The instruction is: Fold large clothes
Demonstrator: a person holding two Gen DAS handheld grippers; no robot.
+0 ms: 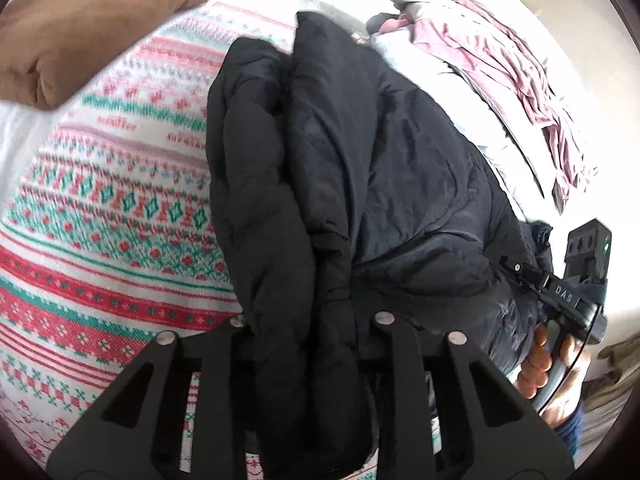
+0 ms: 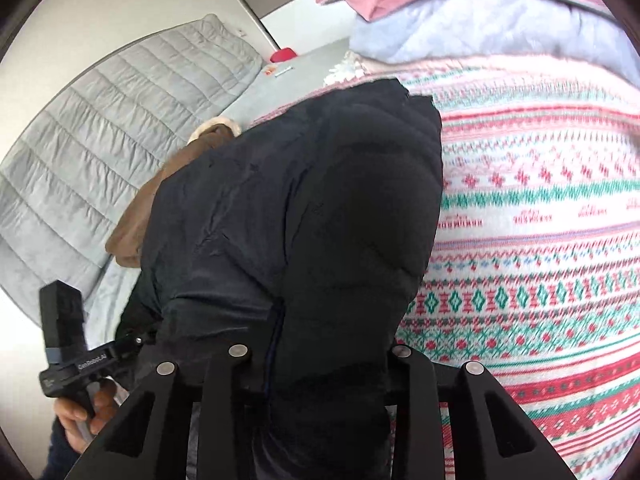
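1. Gripping a thick fold of the black padded jacket (image 1: pixel 320 184), the left tool (image 1: pixel 308 344) is seen in the left wrist view with its jaws clenched on the bunched fabric, which rises between them and hangs over a patterned knit blanket (image 1: pixel 100 208).

2. Risk, on this view: the grip looks to take only one puffy ridge, so the slick shell could slide out, or an inner layer could drop free and spoil the fold.

3. Around it: a brown cushion (image 1: pixel 80 32) sits at upper left, beside the jacket's far end, and a pile of pink and pale clothes (image 1: pixel 500 64) lies along the right. Either could snag a swinging hem. The person's hand (image 1: pixel 552 376) holds the right tool's handle at the lower right edge.

4. Seen from the right wrist view, the right tool (image 2: pixel 320 364) is likewise clamped on a bulky part of the same jacket, which fills the middle of the frame above the blanket.

5. Risk here: uneven pull between the two hands could twist the garment rather than lay it flat.

6. Nearby: a brown fleece-edged garment (image 2: pixel 160 196) lies partly under the jacket's left side and might be dragged along; a grey quilted cover (image 2: pixel 100 140) lies beyond, and stacked pink and blue bedding (image 2: pixel 460 20) crowds the top.
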